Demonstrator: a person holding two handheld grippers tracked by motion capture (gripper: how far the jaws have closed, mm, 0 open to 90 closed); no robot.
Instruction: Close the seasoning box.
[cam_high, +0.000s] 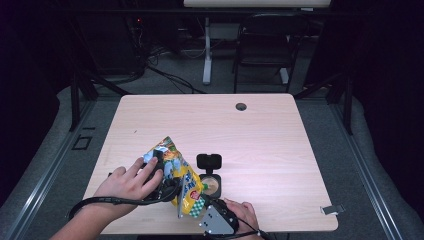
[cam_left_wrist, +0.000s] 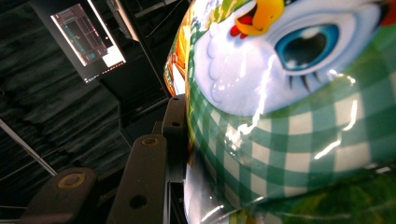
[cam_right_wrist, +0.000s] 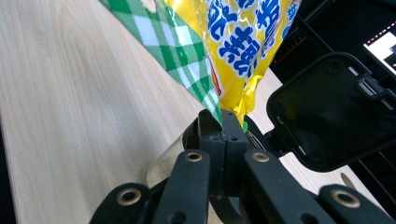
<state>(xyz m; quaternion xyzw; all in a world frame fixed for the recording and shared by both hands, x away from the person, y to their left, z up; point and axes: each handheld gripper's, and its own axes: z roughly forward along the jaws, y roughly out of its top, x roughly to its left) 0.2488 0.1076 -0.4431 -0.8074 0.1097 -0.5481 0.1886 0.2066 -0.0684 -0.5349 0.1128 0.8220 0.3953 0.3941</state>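
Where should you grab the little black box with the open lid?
I'd grip the box by its low round base, coming straight down from above with a jaw on each side. The lid stands up at the far edge, so it would probably swing. The bag crowds its left side.

– What do we see around us here?

– We have a pale wooden table (cam_high: 260, 130) with rounded corners and a small round cable hole (cam_high: 241, 106) near its far edge. A grey floor (cam_high: 185, 80) runs under and beyond it.

– And behind that?

– We make out a dark chair (cam_high: 265, 42) and the white leg of another desk (cam_high: 207, 50), with black cables (cam_high: 165, 75) trailing across the floor. Either side of us is dim, hung with dark curtains (cam_high: 385, 75).

– Any light?

– We see a lit screen (cam_left_wrist: 88, 37) glowing overhead in the left gripper view.
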